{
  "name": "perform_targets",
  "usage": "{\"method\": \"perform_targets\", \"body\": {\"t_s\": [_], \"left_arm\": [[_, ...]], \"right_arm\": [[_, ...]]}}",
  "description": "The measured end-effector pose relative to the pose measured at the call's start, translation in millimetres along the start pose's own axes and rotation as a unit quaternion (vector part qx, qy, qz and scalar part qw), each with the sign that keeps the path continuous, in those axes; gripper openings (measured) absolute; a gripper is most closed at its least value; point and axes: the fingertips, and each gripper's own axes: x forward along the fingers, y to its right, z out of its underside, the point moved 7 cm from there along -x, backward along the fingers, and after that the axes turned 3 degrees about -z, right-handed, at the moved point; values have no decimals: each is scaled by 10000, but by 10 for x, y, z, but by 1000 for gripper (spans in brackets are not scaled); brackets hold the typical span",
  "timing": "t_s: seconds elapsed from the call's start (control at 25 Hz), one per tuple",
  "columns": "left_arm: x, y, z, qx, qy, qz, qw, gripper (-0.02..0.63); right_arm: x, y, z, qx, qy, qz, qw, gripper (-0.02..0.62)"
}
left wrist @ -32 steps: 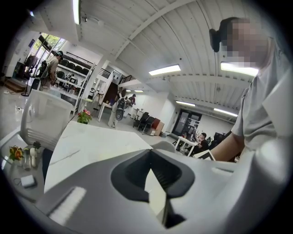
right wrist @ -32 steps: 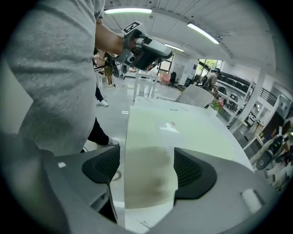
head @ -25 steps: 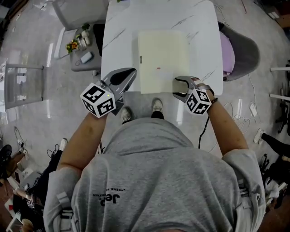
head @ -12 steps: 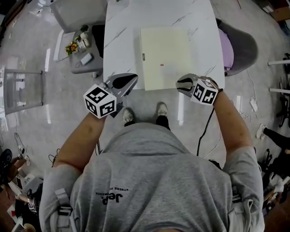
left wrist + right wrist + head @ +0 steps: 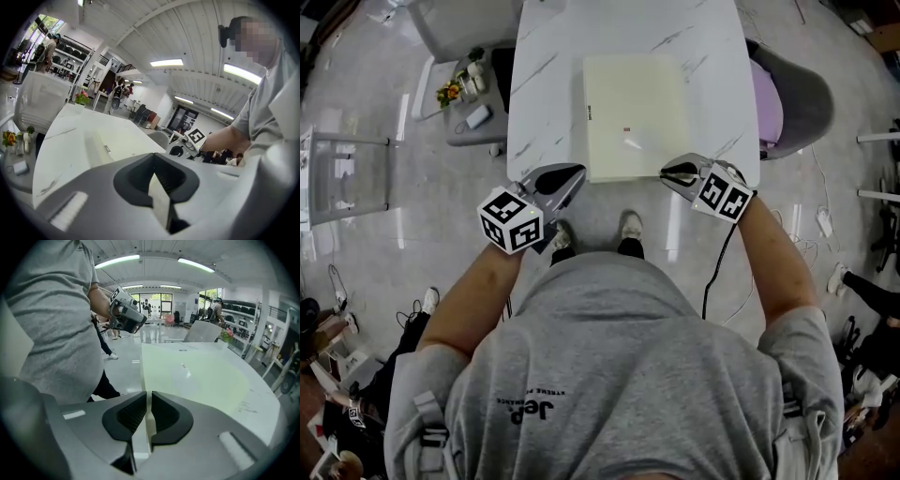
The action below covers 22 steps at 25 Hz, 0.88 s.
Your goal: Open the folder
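So, from the left: my left gripper (image 5: 570,174) hangs over the near edge of the table (image 5: 546,84), just beside the near left corner of the folder (image 5: 633,103). Its jaws are together with nothing between them. I cannot tell whether it touches the folder, though it looks apart from it.

The folder lies flat in the middle of the table, with its near edge close to the table's near edge. Its pale cover is down and nothing is raised, so it is still closed. A small label sits on its left edge, which I take for the spine side, so the cover should swing up from the right.

My right gripper (image 5: 667,173) sits at the folder's near right corner, tilted downward. Its jaws have just been closing and now stand almost together, with only a thin pale sliver between them. I read that sliver as the edge of the cover, pinched at the corner.

As I judge it, only the grip has been taken. Lifting the cover, carrying it over to the left and laying it flat are all left to do.
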Motion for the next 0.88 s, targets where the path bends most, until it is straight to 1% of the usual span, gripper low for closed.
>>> {"method": "perform_targets", "body": {"t_s": [0.12, 0.28, 0.36, 0.48, 0.56, 0.64, 0.88], "left_arm": [[-6, 28, 68, -46, -46, 35, 10000, 58], [-24, 67, 128, -71, -74, 91, 9999, 58], [-46, 78, 149, -73, -92, 107, 9999, 58], [-76, 94, 169, -75, -118, 115, 9998, 58], [-92, 104, 163, -68, -125, 116, 9998, 58], [-100, 117, 147, -60, -120, 119, 9998, 58], [-125, 108, 145, -46, -108, 109, 9999, 58]], "right_arm": [[-13, -72, 15, -61, 37, 479, 9988, 28], [-96, -101, -61, 22, 338, 949, 9949, 17], [-146, -99, -127, 100, 558, 1109, 9922, 13], [-271, -75, -292, 313, 1039, 1304, 9855, 11], [-349, -57, -327, 619, 1375, 1409, 9785, 11], [-435, -35, -323, 954, 1693, 1549, 9686, 11], [-617, -46, -157, 1869, 2394, 1893, 9338, 12]]}}
